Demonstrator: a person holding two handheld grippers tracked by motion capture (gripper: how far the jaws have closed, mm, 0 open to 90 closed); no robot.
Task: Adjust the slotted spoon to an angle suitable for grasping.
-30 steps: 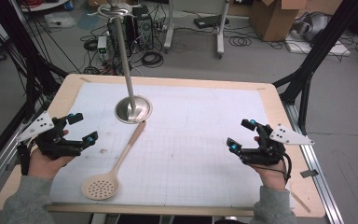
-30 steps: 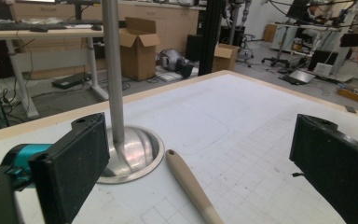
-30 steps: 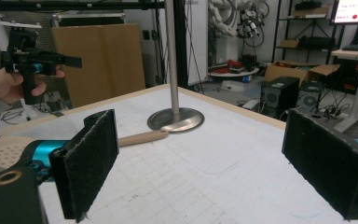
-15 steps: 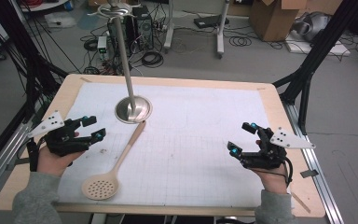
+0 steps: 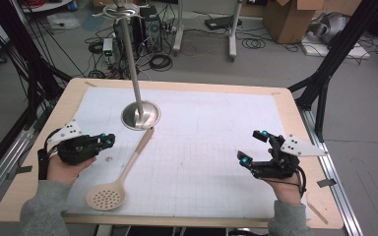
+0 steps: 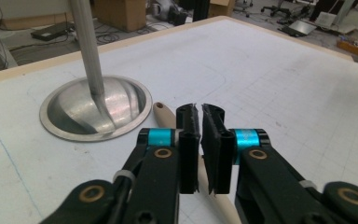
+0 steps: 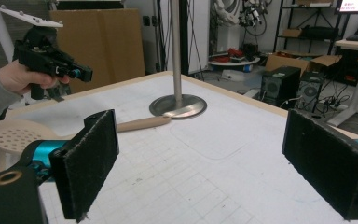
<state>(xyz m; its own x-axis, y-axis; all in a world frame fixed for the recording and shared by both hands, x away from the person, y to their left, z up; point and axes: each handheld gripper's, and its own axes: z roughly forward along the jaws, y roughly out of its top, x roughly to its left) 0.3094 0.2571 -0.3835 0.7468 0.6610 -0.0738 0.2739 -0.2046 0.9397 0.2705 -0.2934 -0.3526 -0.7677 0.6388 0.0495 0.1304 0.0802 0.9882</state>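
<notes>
Our left tool (image 5: 109, 139) has just been closing and is now nearly shut on nothing, just beside the slotted spoon (image 5: 123, 173), whose handle lies on the tabletop (image 5: 216, 132) toward the stand base (image 5: 141, 115); our right tool (image 5: 254, 147) waits wide open and empty, well apart

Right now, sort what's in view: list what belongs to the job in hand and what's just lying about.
In the job:
- slotted wooden spoon
- left gripper, shut, empty, above the spoon's handle
- metal stand

Lying about:
- right gripper, open, idle
- cardboard boxes and cables on the floor
</notes>
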